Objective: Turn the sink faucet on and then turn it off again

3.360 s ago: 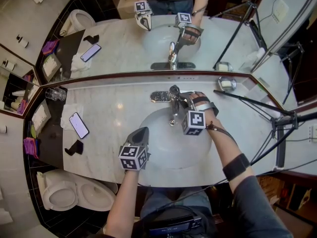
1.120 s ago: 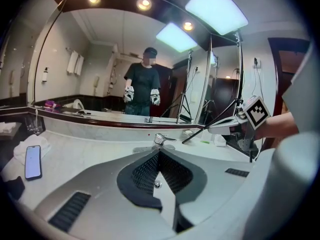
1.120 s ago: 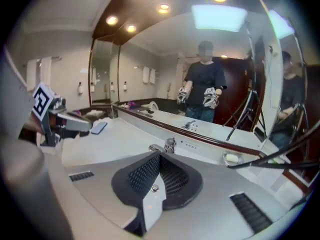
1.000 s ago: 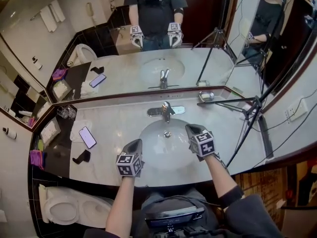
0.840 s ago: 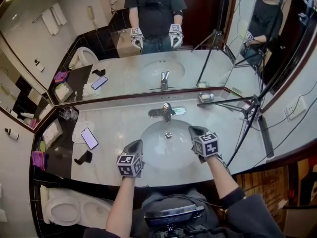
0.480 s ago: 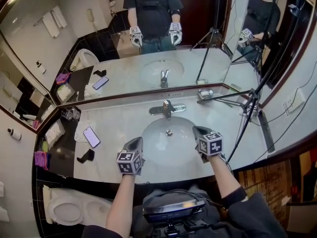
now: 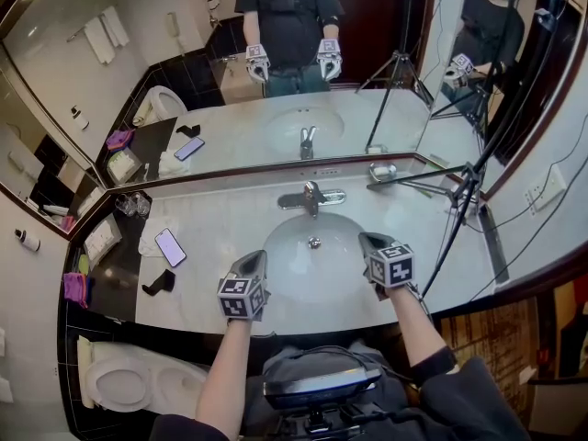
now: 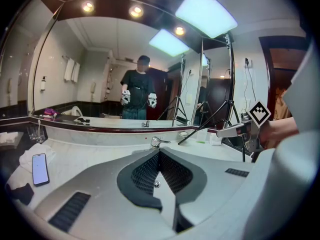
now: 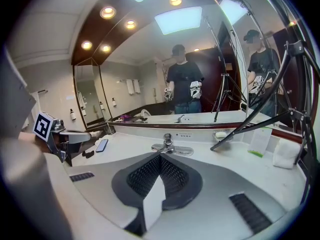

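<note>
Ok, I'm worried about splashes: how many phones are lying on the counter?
1. The phone lies flat on the counter, left of the basin, beside a white cloth. The second one higher up is only its mirror reflection. None looks hidden.

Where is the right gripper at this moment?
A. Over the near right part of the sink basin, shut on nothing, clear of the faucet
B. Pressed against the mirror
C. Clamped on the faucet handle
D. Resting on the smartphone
A: the right gripper hangs over the near right side of the sink basin, jaws together with nothing between them, and the faucet stands apart from it at the basin's far edge.
</note>
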### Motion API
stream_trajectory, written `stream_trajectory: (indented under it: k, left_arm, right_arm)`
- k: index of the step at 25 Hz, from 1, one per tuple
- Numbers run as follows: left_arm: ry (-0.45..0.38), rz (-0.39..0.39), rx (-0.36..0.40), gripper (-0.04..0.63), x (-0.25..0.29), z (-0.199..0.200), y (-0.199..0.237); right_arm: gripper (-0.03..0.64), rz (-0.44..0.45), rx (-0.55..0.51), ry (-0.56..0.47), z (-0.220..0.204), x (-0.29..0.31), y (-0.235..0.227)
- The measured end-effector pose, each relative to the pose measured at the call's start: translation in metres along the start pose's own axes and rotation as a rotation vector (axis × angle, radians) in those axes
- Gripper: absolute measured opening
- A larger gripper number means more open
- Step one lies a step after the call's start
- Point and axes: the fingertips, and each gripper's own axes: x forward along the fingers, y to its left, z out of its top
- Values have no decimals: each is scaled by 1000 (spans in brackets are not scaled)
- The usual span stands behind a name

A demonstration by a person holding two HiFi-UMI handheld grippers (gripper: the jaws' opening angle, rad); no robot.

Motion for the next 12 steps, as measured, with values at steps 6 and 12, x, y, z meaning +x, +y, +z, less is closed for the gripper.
stream_trajectory:
  k: [6,12]
  left_arm:
    - [2,0,-3,0,2,-3,0]
    - [5,0,-5,0,5,-4,0]
  right_arm:
    - [12,9,3,7,-2,1,-1]
    - [12,4,5,13,-8,1,-4]
